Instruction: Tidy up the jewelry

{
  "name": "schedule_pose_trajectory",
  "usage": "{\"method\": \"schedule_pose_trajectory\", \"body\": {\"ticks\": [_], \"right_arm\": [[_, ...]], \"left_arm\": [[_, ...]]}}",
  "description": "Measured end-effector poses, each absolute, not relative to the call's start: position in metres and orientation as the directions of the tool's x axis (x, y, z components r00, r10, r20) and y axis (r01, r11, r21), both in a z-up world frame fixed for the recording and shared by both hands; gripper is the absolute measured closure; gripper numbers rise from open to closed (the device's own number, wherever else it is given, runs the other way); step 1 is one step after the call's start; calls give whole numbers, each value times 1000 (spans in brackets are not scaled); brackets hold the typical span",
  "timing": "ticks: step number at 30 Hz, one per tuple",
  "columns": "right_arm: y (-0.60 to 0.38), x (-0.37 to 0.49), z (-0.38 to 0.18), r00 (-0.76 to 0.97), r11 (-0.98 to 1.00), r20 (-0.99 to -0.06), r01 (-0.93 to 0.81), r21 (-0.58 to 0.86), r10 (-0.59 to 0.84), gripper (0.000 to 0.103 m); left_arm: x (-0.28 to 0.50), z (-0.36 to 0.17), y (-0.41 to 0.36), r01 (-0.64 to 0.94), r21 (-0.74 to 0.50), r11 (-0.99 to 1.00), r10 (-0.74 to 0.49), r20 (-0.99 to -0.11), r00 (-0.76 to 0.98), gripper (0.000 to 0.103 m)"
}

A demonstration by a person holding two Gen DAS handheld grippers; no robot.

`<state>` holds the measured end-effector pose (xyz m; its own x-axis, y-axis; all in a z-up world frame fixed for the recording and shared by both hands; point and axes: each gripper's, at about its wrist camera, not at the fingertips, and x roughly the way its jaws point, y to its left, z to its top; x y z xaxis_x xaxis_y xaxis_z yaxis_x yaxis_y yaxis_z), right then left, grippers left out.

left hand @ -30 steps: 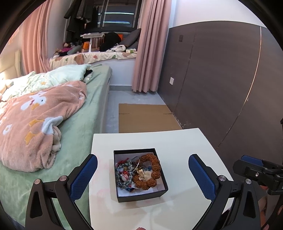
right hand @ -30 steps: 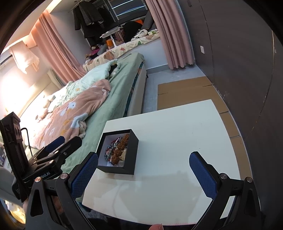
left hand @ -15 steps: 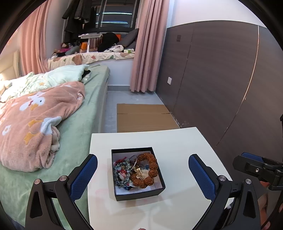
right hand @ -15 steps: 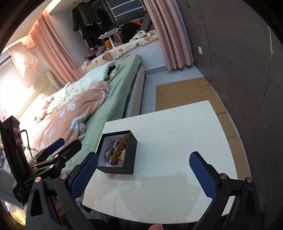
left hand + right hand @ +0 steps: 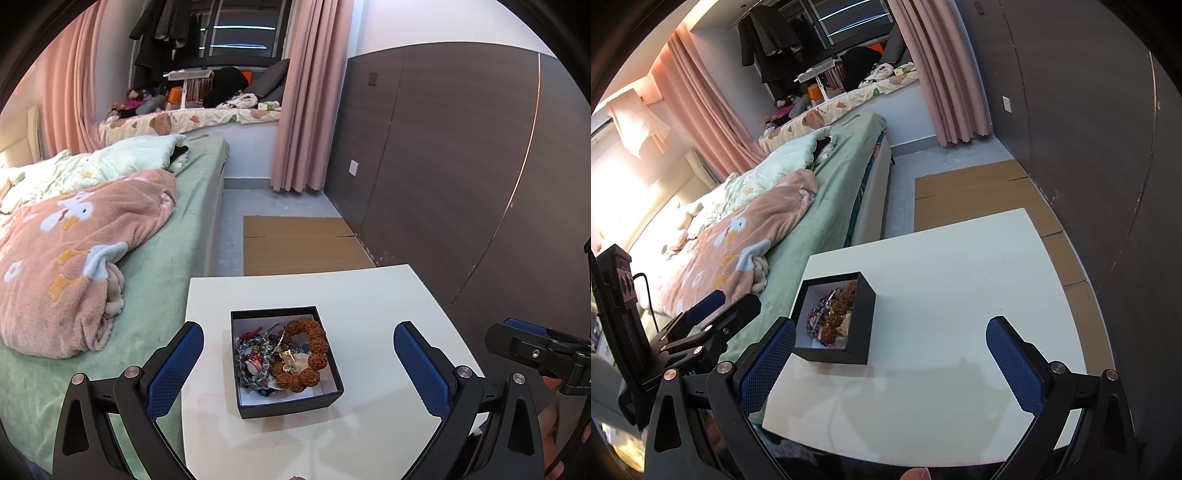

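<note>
So the left gripper is spread wide open with nothing in it, hovering over the near edge of the white table, and the black jewelry box sits right between its two blue-padded fingers in the left wrist view, further out on the table and not touching either one. The box is on the left half of the table, closer to the left edge, the one beside the bed. It's an open square box, black outside and white inside, and it's kind of a tangle in there: a chunky brown bracelet of knobbly seed-like beads takes up the right side, a grey-blue beaded strand curls along the left side, plus some red bits, a thin silvery hoop and a small gold piece in the middle that I can't really make out. The right gripper is also wide open and holding nothing, out over the near edge too. From its camera the box is just ahead of its left finger, well away from the right one. The rest of the tabletop is bare. Flattened cardboard lies on the floor past the far edge.
</note>
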<state>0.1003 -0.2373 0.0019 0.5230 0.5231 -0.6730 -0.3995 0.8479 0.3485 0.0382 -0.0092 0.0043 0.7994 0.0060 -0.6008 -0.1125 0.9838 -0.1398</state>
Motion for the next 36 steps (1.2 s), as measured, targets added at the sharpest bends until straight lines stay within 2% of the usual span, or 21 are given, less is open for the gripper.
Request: {"method": "schedule_pose_trajectory", "body": {"ticks": [36], "right_arm": [[-246,104,-3,517,860,-693,-381,339,502,0]], "left_arm": [[37,5,-15,-101,-119,988,11,-595,804,0]]}}
